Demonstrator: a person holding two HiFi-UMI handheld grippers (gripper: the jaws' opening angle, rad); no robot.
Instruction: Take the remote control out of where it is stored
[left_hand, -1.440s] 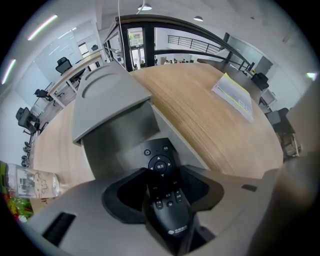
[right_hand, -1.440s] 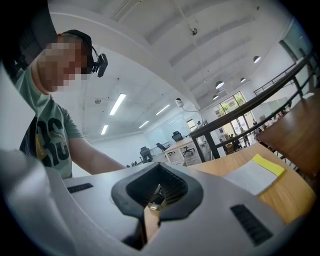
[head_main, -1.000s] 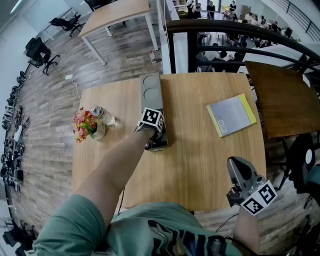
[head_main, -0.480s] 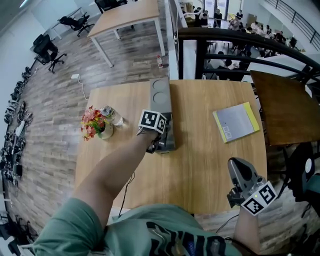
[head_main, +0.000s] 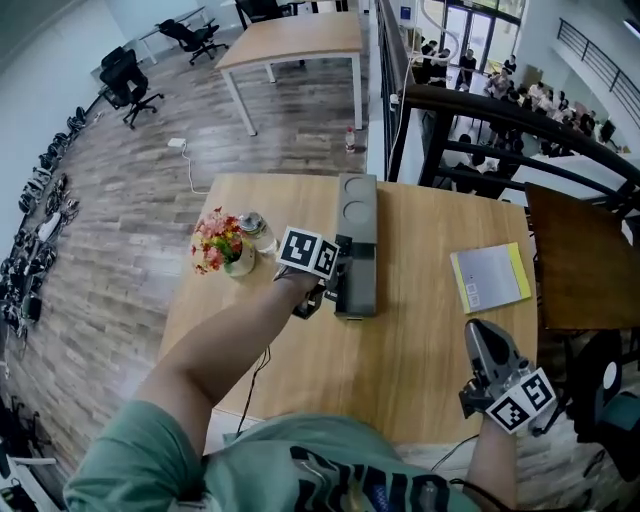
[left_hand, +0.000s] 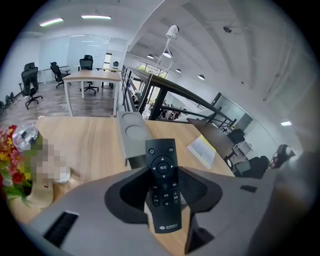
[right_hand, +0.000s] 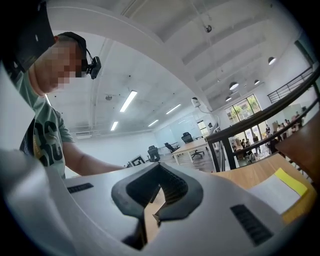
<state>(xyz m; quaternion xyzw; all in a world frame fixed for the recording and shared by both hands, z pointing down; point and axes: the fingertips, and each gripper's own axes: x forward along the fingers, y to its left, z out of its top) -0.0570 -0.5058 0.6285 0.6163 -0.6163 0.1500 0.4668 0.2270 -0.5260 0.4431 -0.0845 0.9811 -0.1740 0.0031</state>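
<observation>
A black remote control (left_hand: 163, 192) stands lengthwise between the jaws of my left gripper (left_hand: 162, 175), which is shut on its lower half. Its buttons face the camera. Beyond it lies the long grey storage box (left_hand: 132, 137) with two round recesses in its top. In the head view my left gripper (head_main: 322, 292) is at the left of the near end of the box (head_main: 358, 262); the remote is hidden there by the gripper. My right gripper (head_main: 482, 338) hovers over the table's near right corner, shut and holding nothing (right_hand: 152, 216).
A grey and yellow notebook (head_main: 490, 277) lies at the right of the wooden table (head_main: 420, 360). A vase of flowers (head_main: 222, 245) and a clear bottle (head_main: 256, 232) stand at the left. A dark railing (head_main: 500, 110) runs behind the table.
The head view has swung, so the table sits more to the right. My left gripper has drawn off the box's near end a little to its left. The right gripper has barely moved.
</observation>
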